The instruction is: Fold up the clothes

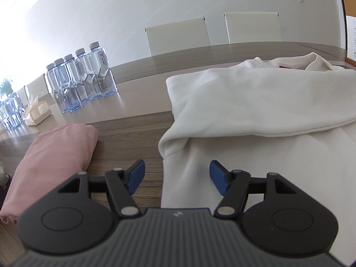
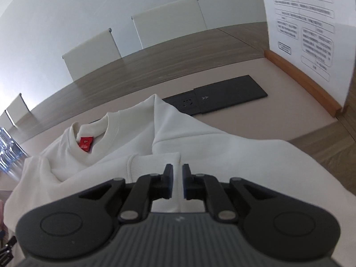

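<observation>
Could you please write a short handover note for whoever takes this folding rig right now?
Left gripper: open, empty, over the white sweatshirt's near left edge.
Right gripper: jaws narrowly apart over the sleeve cuff, not pinching it.
Done: pink garment folded at left; both sweatshirt sleeves laid across its body.
Left: fold the body and stack it.

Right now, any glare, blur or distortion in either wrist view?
Left wrist: window glare blows out the upper left, washing out the bottles; fisheye bends the table edge. Right wrist: even light, sweatshirt sharp, sign text unreadable, chairs tilted.
</observation>
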Demonstrator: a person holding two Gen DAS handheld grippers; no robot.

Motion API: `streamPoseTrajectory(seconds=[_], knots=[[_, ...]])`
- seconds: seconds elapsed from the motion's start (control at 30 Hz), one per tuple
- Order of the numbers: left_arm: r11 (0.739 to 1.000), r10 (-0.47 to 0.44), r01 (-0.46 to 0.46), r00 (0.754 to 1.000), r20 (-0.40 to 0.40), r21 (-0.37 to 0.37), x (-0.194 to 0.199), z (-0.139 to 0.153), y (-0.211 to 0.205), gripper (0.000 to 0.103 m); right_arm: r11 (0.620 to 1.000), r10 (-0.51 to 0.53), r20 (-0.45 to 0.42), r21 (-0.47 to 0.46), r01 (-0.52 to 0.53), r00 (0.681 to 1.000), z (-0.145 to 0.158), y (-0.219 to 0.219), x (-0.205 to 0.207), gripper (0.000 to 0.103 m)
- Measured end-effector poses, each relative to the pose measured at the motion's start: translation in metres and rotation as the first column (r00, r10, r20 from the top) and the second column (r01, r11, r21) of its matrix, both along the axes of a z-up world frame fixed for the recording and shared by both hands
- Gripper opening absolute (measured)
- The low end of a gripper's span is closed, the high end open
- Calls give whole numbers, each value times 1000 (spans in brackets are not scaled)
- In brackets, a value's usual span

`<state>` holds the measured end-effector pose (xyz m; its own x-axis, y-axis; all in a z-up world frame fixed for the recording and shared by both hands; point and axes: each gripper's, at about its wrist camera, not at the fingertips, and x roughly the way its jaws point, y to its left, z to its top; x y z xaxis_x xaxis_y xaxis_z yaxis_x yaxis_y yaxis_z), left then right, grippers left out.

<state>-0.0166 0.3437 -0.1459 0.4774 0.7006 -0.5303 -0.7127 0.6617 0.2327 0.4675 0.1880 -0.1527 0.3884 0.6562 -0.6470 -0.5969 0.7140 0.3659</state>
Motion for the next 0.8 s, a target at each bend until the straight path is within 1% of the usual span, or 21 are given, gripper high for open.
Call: streamPoseTrajectory(seconds=[0.03,0.1,0.17,0.2,0.23,0.27,0.3,0.33,0.37,0.4,0.43,0.5,0.6,0.67,0.73,0.77,0.8], knots=[[1000,0,0,1000,0,-3,0,0,1,63,999,-8,-10,36,9,1000,5,-21,-5,44],[1000,-1,1,1000,2,-7,0,0,1,63,995,-24,-13,101,25,1000,19,-66,-15,61],[1000,-3,3,1000,2,-8,0,0,1,63,993,-28,63,113,21,998,35,-115,-30,66],[1000,-4,4,1000,2,-9,0,0,1,63,996,-18,145,94,4,989,44,-139,-40,69],[1000,-5,5,1000,1,-9,1,0,1,63,998,0,240,65,-16,971,53,-162,-50,70],[1000,-6,6,1000,1,-9,1,0,1,63,999,47,330,-2,-49,943,59,-183,-63,72],[1000,-7,7,1000,1,-10,1,0,1,63,993,112,411,-87,-83,905,64,-203,-76,75],[1000,-7,7,1000,1,-10,1,0,1,63,976,184,471,-193,-103,862,65,-219,-90,75],[1000,-8,8,1000,1,-11,1,0,1,63,945,263,509,-306,-112,820,63,-233,-105,75],[1000,-9,9,1000,1,-11,1,0,1,63,903,337,528,-415,-109,780,58,-246,-120,75],[1000,-10,10,1000,1,-12,1,-1,1,63,855,403,529,-508,-102,746,51,-257,-134,75],[1000,-12,12,1000,1,-13,1,-1,1,63,767,500,486,-634,-105,717,36,-278,-154,75],[1000,-15,15,1000,10,-15,0,0,0,63,677,563,431,-730,-94,705,19,-301,-181,74],[1000,-20,20,1000,20,-11,-1,0,-1,63,646,583,423,-759,-80,694,9,-308,-197,75],[999,-35,35,999,36,0,-3,2,-3,63,632,598,455,-774,-38,661,-9,-305,-216,75],[999,-46,46,998,48,13,-4,3,-6,63,637,597,487,-771,-8,637,-18,-302,-223,75],[998,-60,58,996,60,29,-6,4,-9,63,651,591,516,-759,12,620,-27,-296,-227,75]])
